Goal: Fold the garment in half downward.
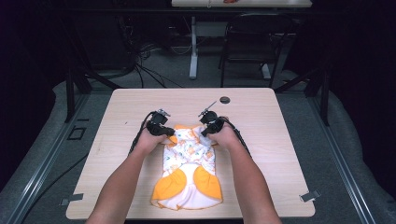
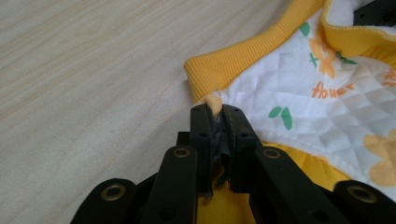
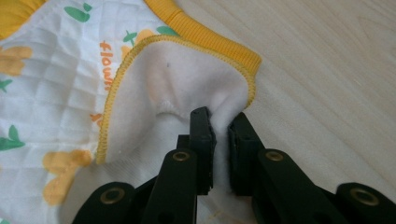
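A small white quilted garment (image 1: 189, 168) with orange trim, orange flowers and green leaves lies on the wooden table (image 1: 121, 112), its orange sleeves toward the near edge. My left gripper (image 1: 164, 133) holds its far left corner; in the left gripper view the gripper (image 2: 215, 111) is shut on a pinch of orange ribbed hem of the garment (image 2: 327, 93). My right gripper (image 1: 208, 130) holds the far right corner; in the right gripper view the gripper (image 3: 220, 119) is clamped on white fleece lining of the garment (image 3: 56, 93), folded over beside the orange hem.
A dark round cable hole (image 1: 225, 100) sits in the table near its far edge. Beyond the table stand a black chair (image 1: 252, 42) and a white table leg (image 1: 193, 46) among floor cables. Bare wood lies to both sides of the garment.
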{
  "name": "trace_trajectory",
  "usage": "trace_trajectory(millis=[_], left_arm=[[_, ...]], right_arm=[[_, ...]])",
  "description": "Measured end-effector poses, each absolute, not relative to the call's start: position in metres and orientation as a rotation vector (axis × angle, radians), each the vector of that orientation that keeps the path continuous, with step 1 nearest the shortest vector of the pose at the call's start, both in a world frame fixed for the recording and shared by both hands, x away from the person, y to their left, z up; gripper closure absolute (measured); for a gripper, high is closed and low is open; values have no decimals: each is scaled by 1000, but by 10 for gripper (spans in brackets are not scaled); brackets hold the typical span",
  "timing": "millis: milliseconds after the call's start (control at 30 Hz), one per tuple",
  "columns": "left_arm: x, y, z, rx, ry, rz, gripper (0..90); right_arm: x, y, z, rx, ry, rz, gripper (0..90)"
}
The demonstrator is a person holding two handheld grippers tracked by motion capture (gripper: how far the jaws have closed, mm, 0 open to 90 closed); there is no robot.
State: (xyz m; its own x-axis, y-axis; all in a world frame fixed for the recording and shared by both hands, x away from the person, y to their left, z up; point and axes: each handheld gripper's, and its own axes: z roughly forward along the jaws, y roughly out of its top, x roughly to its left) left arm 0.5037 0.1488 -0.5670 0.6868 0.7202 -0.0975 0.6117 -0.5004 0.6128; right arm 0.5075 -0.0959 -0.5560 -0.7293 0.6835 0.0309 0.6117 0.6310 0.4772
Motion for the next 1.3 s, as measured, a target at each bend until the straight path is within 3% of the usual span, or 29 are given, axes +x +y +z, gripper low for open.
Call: trace_trajectory(millis=[433,1300], left_arm=[[498,151,-550,2239,983,264,876],[477,168,-465,2081,835,469,877]], right_arm=[[502,-101,-536,1033,2685,779,839],[477,-106,-453,771,2479,938,840]])
